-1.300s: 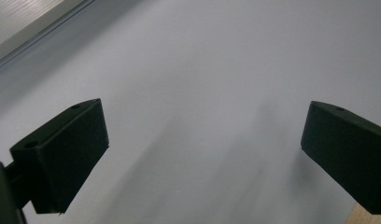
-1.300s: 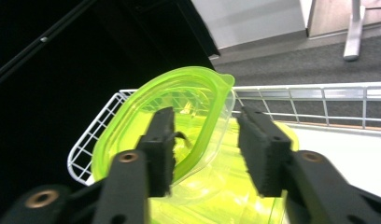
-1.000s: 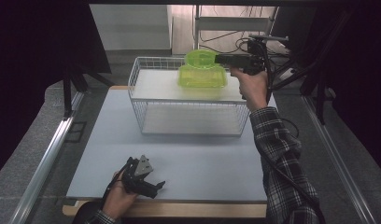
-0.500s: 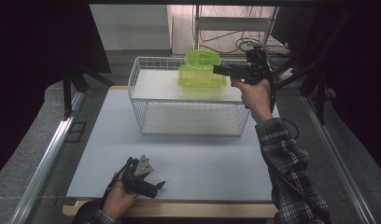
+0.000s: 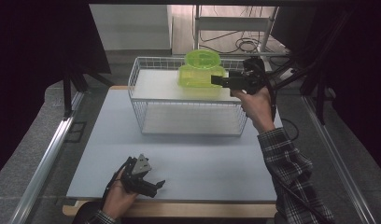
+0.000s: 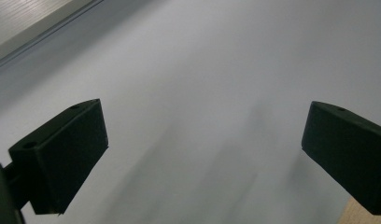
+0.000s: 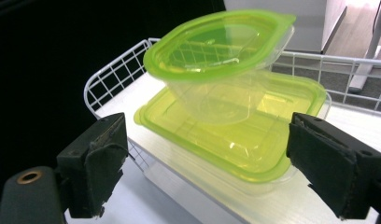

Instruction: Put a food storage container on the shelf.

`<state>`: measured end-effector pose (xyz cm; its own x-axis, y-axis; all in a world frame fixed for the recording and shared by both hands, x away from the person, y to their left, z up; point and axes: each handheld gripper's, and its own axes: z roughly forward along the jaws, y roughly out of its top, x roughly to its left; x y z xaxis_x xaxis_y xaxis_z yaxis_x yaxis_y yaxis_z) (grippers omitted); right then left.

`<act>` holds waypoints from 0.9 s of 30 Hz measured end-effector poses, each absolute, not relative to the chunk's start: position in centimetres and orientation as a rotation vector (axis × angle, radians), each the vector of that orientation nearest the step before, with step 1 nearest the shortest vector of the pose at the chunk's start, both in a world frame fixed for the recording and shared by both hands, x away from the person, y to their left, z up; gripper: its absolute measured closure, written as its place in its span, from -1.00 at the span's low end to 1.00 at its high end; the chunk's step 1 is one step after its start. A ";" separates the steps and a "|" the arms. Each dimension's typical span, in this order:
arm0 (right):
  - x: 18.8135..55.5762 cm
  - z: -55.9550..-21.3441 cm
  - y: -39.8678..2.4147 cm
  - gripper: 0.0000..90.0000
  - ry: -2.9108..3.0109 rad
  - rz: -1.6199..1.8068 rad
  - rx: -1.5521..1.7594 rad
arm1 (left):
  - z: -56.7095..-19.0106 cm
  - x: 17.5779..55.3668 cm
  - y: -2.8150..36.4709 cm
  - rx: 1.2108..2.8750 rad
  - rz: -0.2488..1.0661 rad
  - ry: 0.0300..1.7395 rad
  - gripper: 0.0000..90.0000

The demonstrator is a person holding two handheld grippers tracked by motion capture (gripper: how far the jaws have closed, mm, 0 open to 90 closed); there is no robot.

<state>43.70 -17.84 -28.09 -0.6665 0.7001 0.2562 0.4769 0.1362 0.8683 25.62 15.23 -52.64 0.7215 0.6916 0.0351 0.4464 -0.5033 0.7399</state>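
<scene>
Facing the right claw (image 7: 202,163), jaws apart, two stacked green-lidded containers (image 7: 226,93) look light, slick and flexible, best pinched at the rim; left claw (image 6: 202,154) gapes over tabletop (image 6: 202,70).

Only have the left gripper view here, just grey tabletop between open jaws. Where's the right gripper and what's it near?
Observer: The right gripper is raised at the far side of the table, at the top shelf of a white wire rack, jaws open.
Operator: Anything on that shelf?
Observer: Two clear containers with green lids: a small round container sits on top of a flat rectangular container.
Operator: Is it gripping either?
Observer: No. In the right gripper view both jaws stand apart on either side of the stack, touching neither.
Operator: And my gripper?
Observer: The left gripper is low at the near edge of the table, far from the rack.
</scene>
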 end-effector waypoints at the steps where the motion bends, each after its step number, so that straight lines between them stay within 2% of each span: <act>1: 43.6 -28.1 -17.8 -0.73 2.201 1.545 1.161 | -52.6 25.6 15.3 2.181 0.424 0.860 -1.00; 13: 42.4 -29.2 -17.7 -0.77 2.232 1.496 1.086 | -52.3 25.7 15.9 2.090 0.349 0.872 -1.00; 27: 41.6 -30.9 -18.4 -0.80 2.252 1.454 1.063 | -52.4 25.8 16.0 2.077 0.335 0.911 -1.00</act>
<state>41.64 -18.44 -30.88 -0.6995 0.6950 0.1666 0.4379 0.2326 0.8684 25.84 16.04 -52.39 0.7023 0.7075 -0.0785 0.4882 -0.3985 0.7765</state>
